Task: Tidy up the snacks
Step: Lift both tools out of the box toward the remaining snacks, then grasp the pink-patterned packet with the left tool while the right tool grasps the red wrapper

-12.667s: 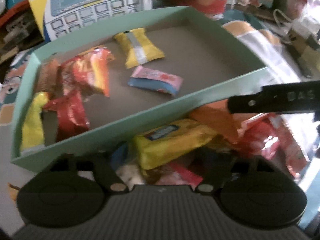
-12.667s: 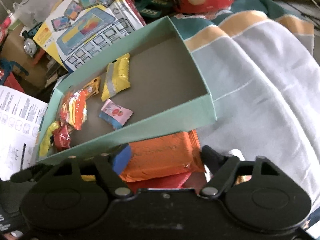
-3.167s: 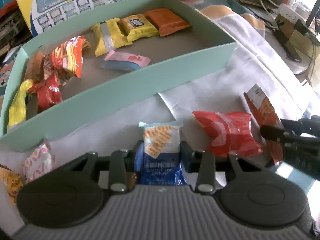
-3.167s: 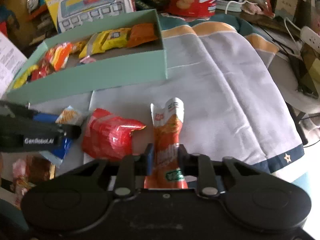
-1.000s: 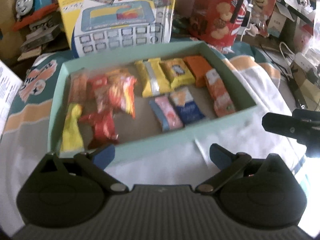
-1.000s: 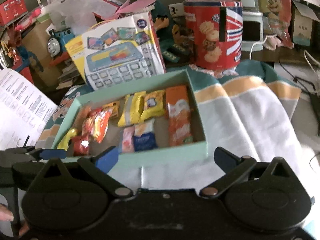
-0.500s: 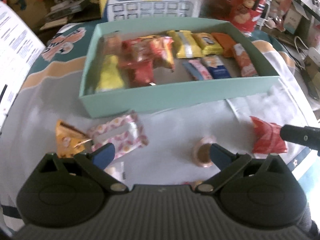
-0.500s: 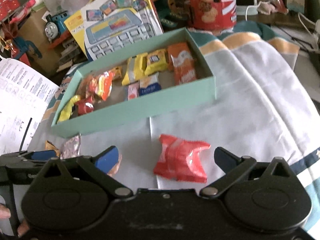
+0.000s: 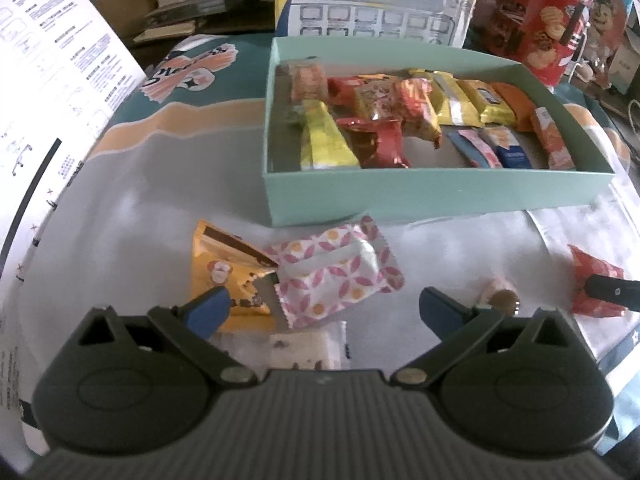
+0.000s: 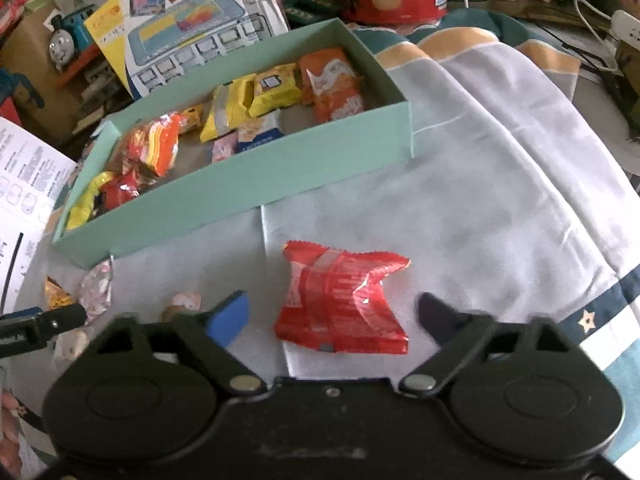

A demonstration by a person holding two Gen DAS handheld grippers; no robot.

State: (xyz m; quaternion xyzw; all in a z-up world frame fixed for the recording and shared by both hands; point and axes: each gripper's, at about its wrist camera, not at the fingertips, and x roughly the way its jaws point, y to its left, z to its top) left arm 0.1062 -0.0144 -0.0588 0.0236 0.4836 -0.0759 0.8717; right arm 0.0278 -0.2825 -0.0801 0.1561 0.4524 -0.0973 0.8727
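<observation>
The red packet (image 10: 340, 300) lies at lower centre between the closing jaws of the right gripper (image 10: 332, 314), not yet pinched; crinkled foil could slip. The left gripper (image 9: 320, 312) is spread wide, empty.

The right gripper (image 10: 334, 314) points down at a red snack packet (image 10: 340, 300) that lies on a gray cloth (image 10: 480, 208). Its blue-tipped fingers (image 10: 230, 314) are closing, one on each side of the packet, not touching it. Behind is a green box (image 10: 256, 178) full of yellow, orange and red snacks. The left gripper (image 10: 44, 326) pokes in at the left edge.
</observation>
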